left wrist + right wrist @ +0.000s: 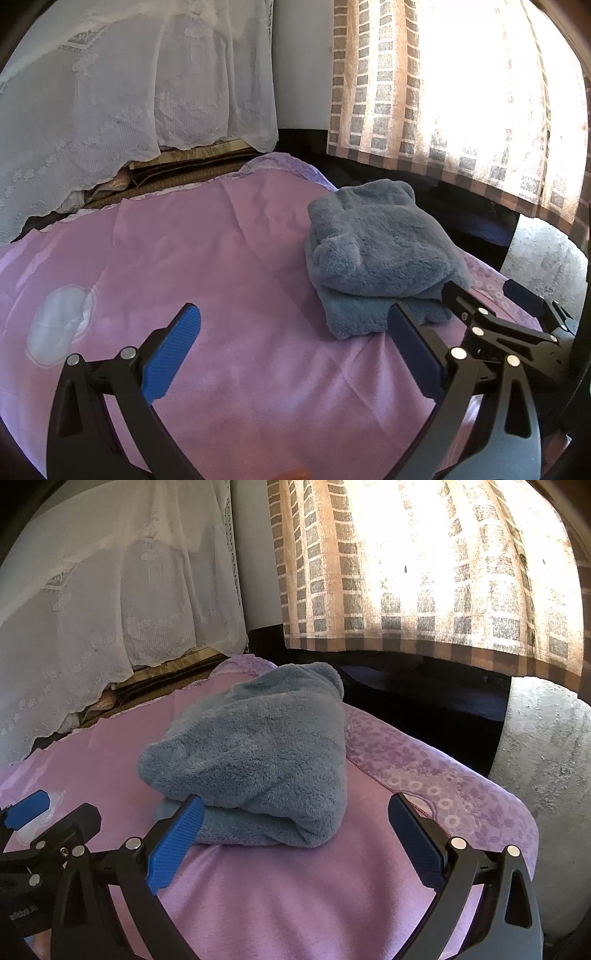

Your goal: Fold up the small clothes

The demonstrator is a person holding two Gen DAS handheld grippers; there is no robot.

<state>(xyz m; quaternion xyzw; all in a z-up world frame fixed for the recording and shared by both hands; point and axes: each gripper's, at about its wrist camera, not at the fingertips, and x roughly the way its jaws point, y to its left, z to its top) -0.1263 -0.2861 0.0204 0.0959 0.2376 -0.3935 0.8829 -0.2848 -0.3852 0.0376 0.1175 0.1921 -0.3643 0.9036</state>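
A fluffy grey-blue garment (376, 254) (255, 753) lies folded in a thick bundle on the pink cloth (229, 258) (295, 886). My left gripper (291, 354) stands open to the left of and nearer than the bundle, with nothing between its blue pads. My right gripper (295, 838) is open too, just in front of the bundle's near folded edge; its left pad (177, 842) sits against the fabric. In the left wrist view the right gripper's black linkage (495, 325) shows at the bundle's right.
A white patch (55, 328) marks the pink cloth at the left. The cloth's patterned lilac border (443, 775) hangs off the right edge. White lace curtain (110, 92) and checked curtain (443, 92) hang behind. A grey concrete surface (546, 775) lies at right.
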